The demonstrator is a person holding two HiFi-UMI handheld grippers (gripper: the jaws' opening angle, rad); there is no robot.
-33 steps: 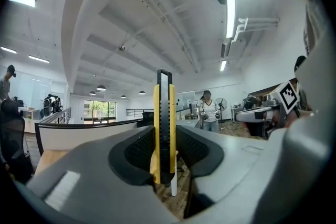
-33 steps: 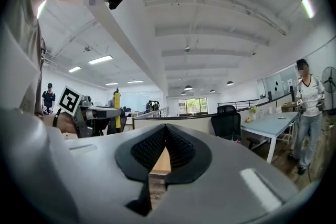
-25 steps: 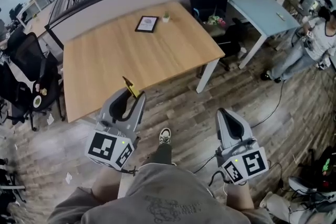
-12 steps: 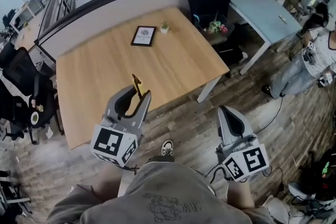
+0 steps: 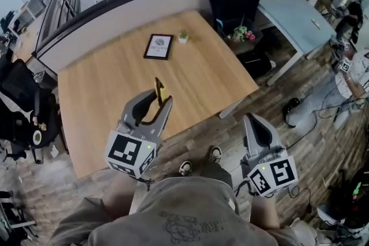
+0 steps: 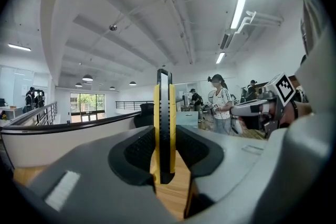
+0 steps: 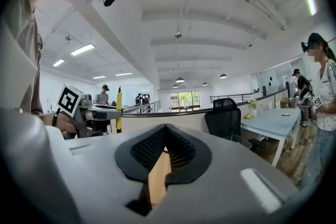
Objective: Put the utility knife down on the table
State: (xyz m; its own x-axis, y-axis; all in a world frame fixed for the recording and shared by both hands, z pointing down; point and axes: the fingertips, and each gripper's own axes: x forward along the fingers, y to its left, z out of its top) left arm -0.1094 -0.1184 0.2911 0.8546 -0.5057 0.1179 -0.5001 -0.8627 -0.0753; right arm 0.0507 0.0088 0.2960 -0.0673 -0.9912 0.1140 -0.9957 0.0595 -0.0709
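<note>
Presently the slim yellow-and-black utility knife is clamped upright in the left claw and held above the near edge of the pale wooden bench, not on it. The carrying step is judged to be in hand; lowering to the benchtop and a release are called for. The right claw is closed on nothing.

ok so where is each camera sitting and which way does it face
Head view: on the person's head, steeply down at the wooden table; shows shirt, shoes, left hand-held gripper and right hand-held gripper.
Left gripper view: rides that gripper, forward along jaws shut on the upright utility knife.
Right gripper view: rides that gripper, along shut empty jaws toward a black office chair.
Shared: each gripper view catches the opposite gripper; all three show the knife.
</note>
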